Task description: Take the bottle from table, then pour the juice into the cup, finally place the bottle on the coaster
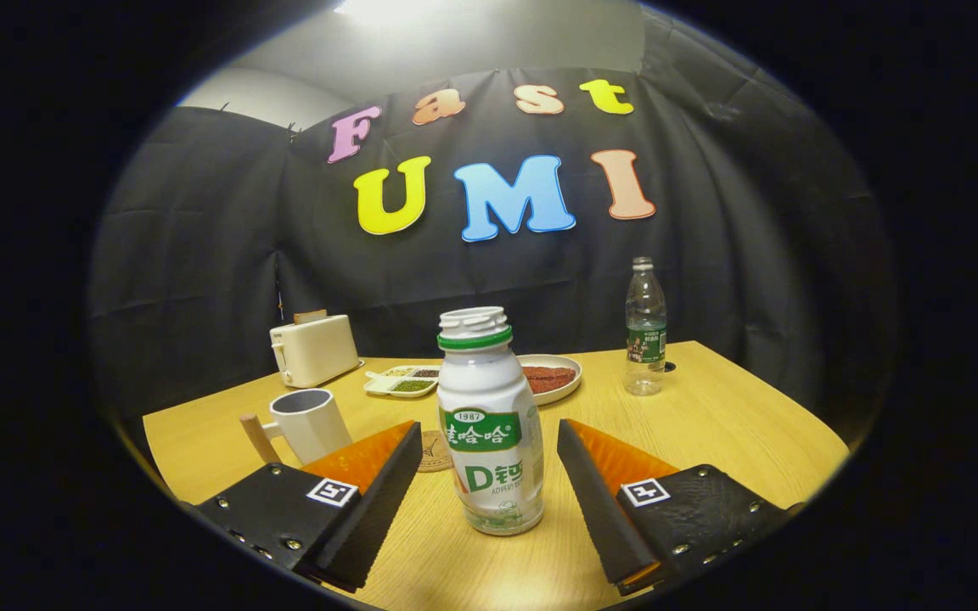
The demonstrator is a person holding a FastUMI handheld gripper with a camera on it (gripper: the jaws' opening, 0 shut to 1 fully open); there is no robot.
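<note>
A small white juice bottle (489, 424) with a green label and a ribbed open neck stands upright on the wooden table (710, 424), between my two fingers. My gripper (489, 437) is open, with a gap on each side of the bottle. A white cup (309, 422) with a wooden handle stands to the left, beyond the left finger. A round brown coaster (435, 451) lies flat between the cup and the bottle, partly hidden by the left finger.
At the back of the table stand a cream toaster (314, 348), a small divided tray (404, 381) of grains and a plate (550, 377) of something reddish. A clear plastic water bottle (645, 327) stands at the back right.
</note>
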